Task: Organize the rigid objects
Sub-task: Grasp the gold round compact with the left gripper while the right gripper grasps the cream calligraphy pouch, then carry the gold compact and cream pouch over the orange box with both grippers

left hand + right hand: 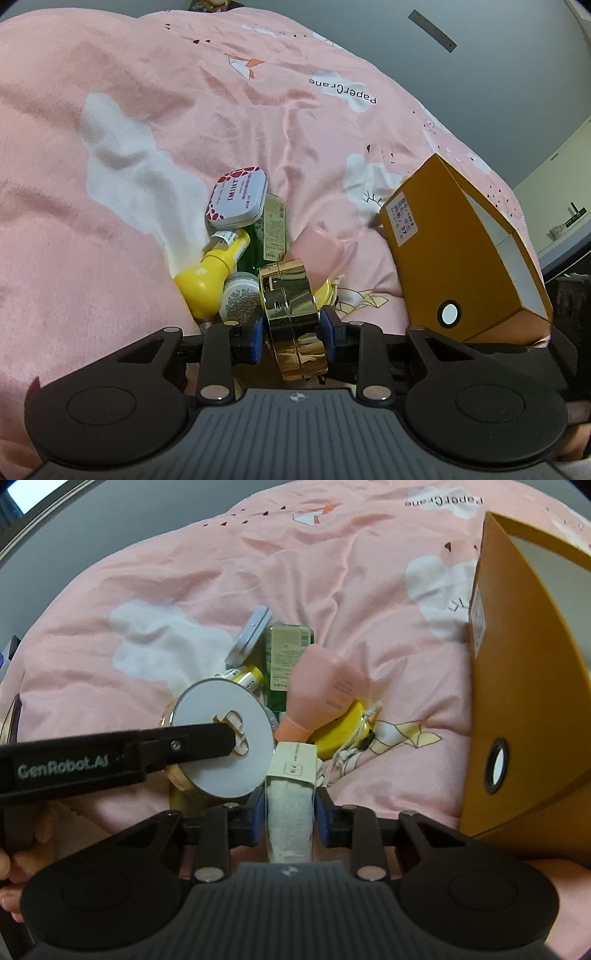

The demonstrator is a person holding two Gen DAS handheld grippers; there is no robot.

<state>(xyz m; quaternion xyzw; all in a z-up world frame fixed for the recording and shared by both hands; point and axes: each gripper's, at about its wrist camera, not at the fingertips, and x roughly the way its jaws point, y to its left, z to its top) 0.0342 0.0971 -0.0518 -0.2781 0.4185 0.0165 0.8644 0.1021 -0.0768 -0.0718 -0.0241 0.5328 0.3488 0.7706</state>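
The left claw (291, 326) pinched a gold compact (291, 314) on its edge, just beside the orange box (461, 251) on the bed. The right claw (288, 812) pinched a grey folded cloth (288, 819) near that box.

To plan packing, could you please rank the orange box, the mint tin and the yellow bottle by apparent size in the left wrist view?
1. orange box, by far the largest.
2. and 3. mint tin and yellow bottle look about alike; unranked.
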